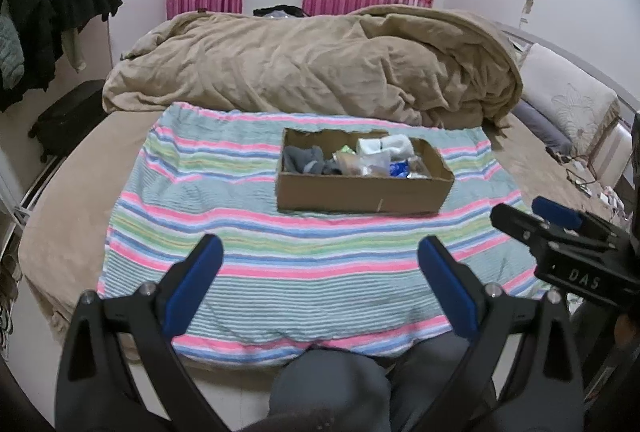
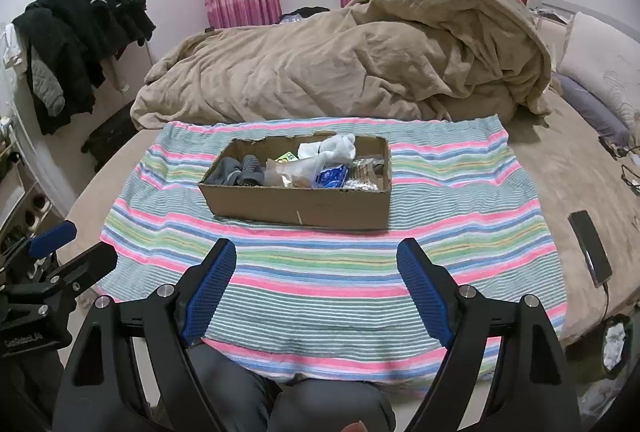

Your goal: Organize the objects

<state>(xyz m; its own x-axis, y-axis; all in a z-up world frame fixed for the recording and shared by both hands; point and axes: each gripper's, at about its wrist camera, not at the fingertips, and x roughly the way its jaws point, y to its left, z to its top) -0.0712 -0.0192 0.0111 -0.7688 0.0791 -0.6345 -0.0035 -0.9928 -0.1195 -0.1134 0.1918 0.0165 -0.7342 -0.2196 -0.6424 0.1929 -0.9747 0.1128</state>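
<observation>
A cardboard box (image 1: 362, 193) (image 2: 300, 207) sits on a striped towel (image 1: 240, 232) (image 2: 340, 264) spread over the bed. Inside it lie grey socks (image 1: 304, 157) (image 2: 240, 169), white socks (image 1: 386, 145) (image 2: 330, 147), a clear plastic bag (image 2: 298, 169) and blue packets (image 2: 332, 176). My left gripper (image 1: 320, 252) hovers open over the towel's near part, well short of the box, nothing between its blue pads. My right gripper (image 2: 316, 256) is open too, empty, in front of the box; it also shows at the right edge of the left wrist view (image 1: 536, 216).
A crumpled tan duvet (image 1: 312, 63) (image 2: 360, 63) fills the far half of the bed. A black phone (image 2: 591, 246) lies on the sheet at the right, pillows (image 1: 568, 103) beyond it. Dark clothes (image 2: 84, 31) hang at the left. The person's grey-clad knees (image 1: 332, 384) are below the grippers.
</observation>
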